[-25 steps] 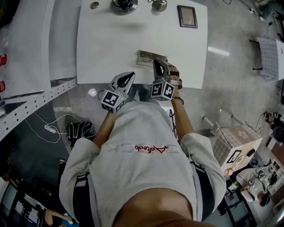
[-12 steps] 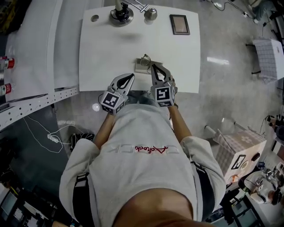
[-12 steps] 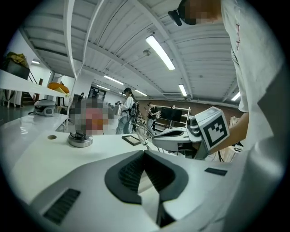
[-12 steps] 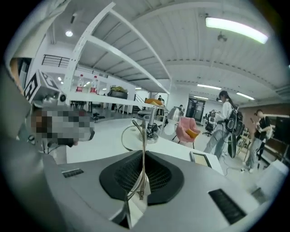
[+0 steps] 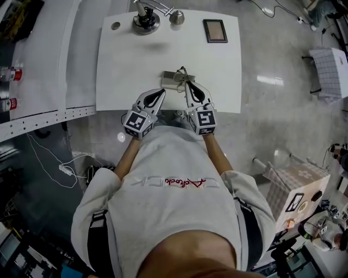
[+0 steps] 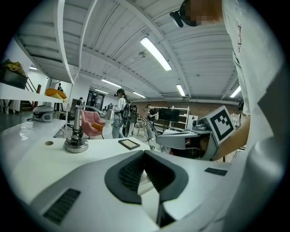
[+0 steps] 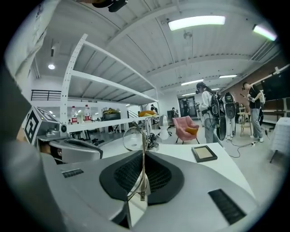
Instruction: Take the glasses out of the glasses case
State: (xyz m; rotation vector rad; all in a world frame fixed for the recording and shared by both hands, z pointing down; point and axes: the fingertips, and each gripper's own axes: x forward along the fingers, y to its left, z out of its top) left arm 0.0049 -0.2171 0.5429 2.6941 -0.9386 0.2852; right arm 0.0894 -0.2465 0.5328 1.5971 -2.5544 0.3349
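The greyish glasses case (image 5: 169,80) lies near the front edge of the white table (image 5: 136,65). Thin wire-rimmed glasses (image 5: 181,73) hang just above the case's right end. My right gripper (image 5: 188,83) is shut on them. In the right gripper view one temple runs between the pads and a round lens (image 7: 132,138) sticks out beyond the tips of the right gripper (image 7: 144,154). My left gripper (image 5: 161,92) hovers at the table's front edge, left of the case, shut with nothing in it. In its own view the left gripper (image 6: 144,152) shows its tips meeting.
A lamp base (image 5: 145,21), a metal dome (image 5: 176,17) and a small picture frame (image 5: 215,30) stand along the table's far edge. White shelving (image 5: 43,59) with bottles runs along the left. A patterned box (image 5: 293,182) stands on the floor at right.
The right gripper has rolled and risen from the case, bringing the glasses up with it. The left gripper has lifted slightly.
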